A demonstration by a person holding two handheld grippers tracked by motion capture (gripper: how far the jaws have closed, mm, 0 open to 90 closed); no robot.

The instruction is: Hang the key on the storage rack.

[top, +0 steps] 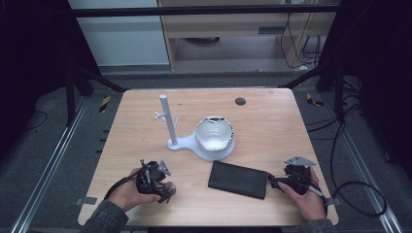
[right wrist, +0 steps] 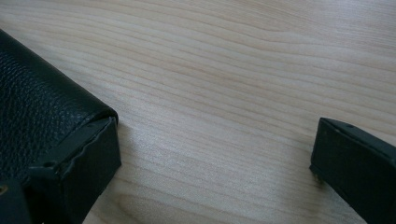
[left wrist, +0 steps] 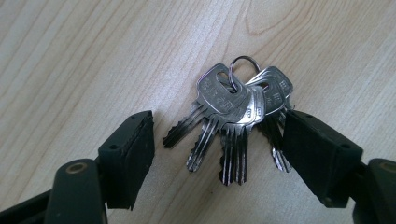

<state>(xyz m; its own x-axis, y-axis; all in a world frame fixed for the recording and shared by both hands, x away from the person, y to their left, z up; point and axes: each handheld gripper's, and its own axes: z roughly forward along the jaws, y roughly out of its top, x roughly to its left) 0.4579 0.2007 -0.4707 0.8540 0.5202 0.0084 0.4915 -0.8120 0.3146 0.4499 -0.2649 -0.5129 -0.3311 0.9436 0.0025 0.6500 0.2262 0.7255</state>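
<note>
Presently, the left gripper (left wrist: pixel 219 140) rests low over a bunch of keys (left wrist: pixel 236 119) lying flat on the desk (top: pixel 272 121), lower left of the high view; its jaws are spread, one each side of the bunch, gripping nothing. Likely risks: closing on fanned blades may pinch only one key, letting the ring (left wrist: pixel 243 65) swing, or push the bunch sideways. At lower right, the right gripper (right wrist: pixel 212 154), jaws also spread, has its left jaw against a black leather wallet (right wrist: pixel 32 112); a nudge could shift it. A white stand (top: pixel 167 121) and bowl (top: pixel 214 136) sit mid-frame.
</note>
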